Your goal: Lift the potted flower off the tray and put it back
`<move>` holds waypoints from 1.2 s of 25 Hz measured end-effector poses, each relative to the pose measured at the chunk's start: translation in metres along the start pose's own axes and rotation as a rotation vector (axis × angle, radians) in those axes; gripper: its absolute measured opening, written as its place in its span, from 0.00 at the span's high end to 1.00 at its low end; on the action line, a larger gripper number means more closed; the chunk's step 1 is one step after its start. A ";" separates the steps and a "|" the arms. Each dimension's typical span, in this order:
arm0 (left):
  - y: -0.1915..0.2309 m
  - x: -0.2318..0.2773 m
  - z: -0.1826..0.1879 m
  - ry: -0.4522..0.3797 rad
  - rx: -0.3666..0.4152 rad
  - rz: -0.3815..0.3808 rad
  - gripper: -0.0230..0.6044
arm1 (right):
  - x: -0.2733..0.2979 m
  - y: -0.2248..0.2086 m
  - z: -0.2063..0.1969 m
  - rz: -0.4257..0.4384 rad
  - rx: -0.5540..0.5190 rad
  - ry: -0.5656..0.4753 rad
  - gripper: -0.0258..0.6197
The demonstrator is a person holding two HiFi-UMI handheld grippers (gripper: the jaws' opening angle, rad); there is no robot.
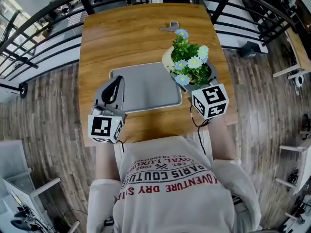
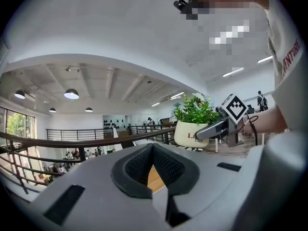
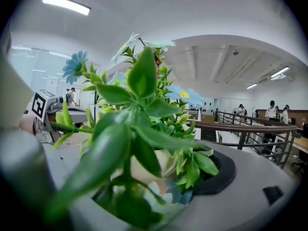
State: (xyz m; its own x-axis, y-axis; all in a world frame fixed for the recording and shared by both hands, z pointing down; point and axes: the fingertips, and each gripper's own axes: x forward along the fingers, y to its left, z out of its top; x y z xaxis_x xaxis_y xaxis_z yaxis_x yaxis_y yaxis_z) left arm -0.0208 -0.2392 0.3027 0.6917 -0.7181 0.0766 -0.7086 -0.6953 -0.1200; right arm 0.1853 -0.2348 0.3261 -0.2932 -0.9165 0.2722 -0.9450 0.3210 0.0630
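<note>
The shirt [image 1: 170, 178] reads "PARIS COUTURE" and "ADVENTURE DRY"; the pot [image 2: 188, 134] shows "Li".

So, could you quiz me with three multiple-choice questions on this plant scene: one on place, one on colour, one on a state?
1. The potted flower is at the tray's: A left edge; B right edge; C centre.
2. The tray is: A grey; B red; C yellow.
3. The right gripper is: A open and empty; B shut on the potted flower; C out of view.
Answers: B, the head view shows it by the right edge; A, its surface is grey; B, its jaws clasp the potted flower.
</note>
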 end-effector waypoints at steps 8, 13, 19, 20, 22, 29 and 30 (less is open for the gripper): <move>0.001 -0.002 0.025 -0.031 0.036 0.008 0.94 | -0.027 -0.017 0.026 -0.077 0.000 -0.043 0.22; -0.008 -0.008 0.028 -0.022 0.045 0.006 0.94 | -0.035 -0.014 0.022 -0.071 0.001 -0.044 0.22; -0.008 -0.009 0.032 -0.021 0.044 0.016 0.94 | -0.032 -0.010 0.022 -0.054 -0.042 -0.051 0.22; -0.008 -0.008 0.033 -0.018 0.044 0.018 0.94 | -0.030 -0.009 0.022 -0.047 -0.048 -0.051 0.22; -0.011 -0.009 0.033 -0.016 0.038 0.015 0.94 | -0.029 -0.006 0.022 -0.025 -0.048 -0.054 0.22; -0.015 -0.020 0.021 -0.007 0.004 0.033 0.94 | -0.016 0.017 0.000 0.080 -0.084 -0.046 0.22; -0.014 -0.022 0.018 -0.001 -0.006 0.039 0.94 | -0.012 0.021 -0.006 0.098 -0.085 -0.036 0.22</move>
State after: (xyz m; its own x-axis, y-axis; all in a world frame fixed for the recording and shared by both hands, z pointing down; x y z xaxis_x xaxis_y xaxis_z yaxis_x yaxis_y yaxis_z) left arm -0.0238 -0.2132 0.2852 0.6634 -0.7449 0.0714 -0.7360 -0.6667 -0.1171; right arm 0.1695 -0.2158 0.3303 -0.3901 -0.8872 0.2465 -0.8962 0.4272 0.1195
